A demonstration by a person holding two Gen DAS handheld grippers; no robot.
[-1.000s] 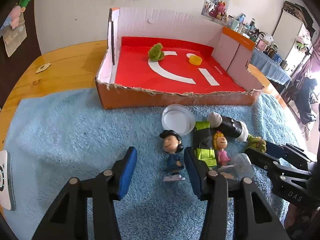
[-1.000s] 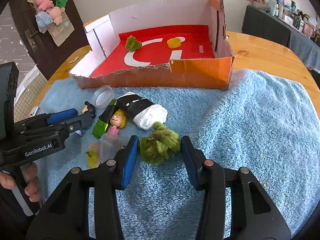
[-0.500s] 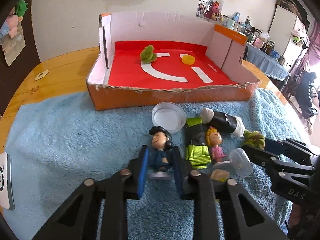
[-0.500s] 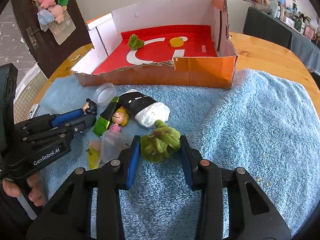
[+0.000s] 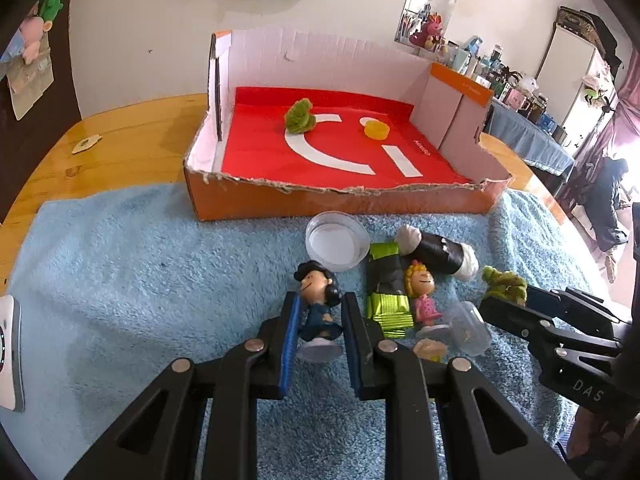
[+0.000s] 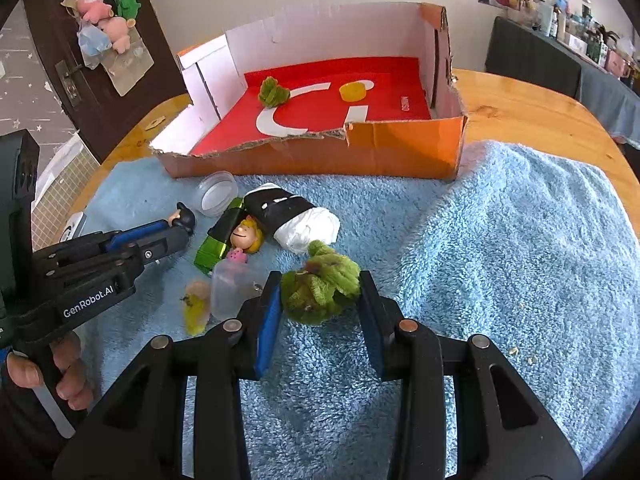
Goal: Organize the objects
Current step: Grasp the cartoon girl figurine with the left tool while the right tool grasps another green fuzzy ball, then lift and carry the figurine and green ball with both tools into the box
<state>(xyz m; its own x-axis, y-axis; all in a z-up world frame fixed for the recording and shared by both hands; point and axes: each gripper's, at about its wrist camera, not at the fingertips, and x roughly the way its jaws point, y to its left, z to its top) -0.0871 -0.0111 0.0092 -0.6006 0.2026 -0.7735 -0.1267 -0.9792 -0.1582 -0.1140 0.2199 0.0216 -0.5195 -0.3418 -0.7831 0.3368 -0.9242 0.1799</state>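
— Fingers first: how are the left gripper's [image 5: 319, 322] sitting?

— Both blue pads are pressing on the dark-haired figure [image 5: 318, 309], one on each side of its body, jaws closed as far as the figure allows. Its head is sticking up beyond the tips, and its round base is showing between the fingers, just above the towel [image 5: 140, 280].

— And the right gripper [image 6: 320, 300]?

— Its jaws have just been closing and are now pinching the green fuzzy ball [image 6: 320, 286], which is filling the gap between the pads and resting on the towel.

— How much room is lying around them?

— Right of the ball, the towel is running open and bare to its edge. Left of the figure it is bare too. Between the two grippers things are crowding: a blond figure [image 5: 424, 296], a green wrapper [image 5: 387, 298], a black-and-white roll [image 5: 438, 254], a clear bottle [image 5: 468, 326] and a clear lid [image 5: 337, 245].

— What is lying beyond?

— A cardboard box [image 5: 340, 200] with a red floor is sitting at the towel's far edge, its torn near wall low. Inside, another green ball [image 5: 299, 117] and a yellow cap [image 5: 377, 129] are lying apart.

— And underneath?

— A wooden table [image 6: 520, 112] is carrying the towel; a white wall is standing behind, shelves cluttering the far right.
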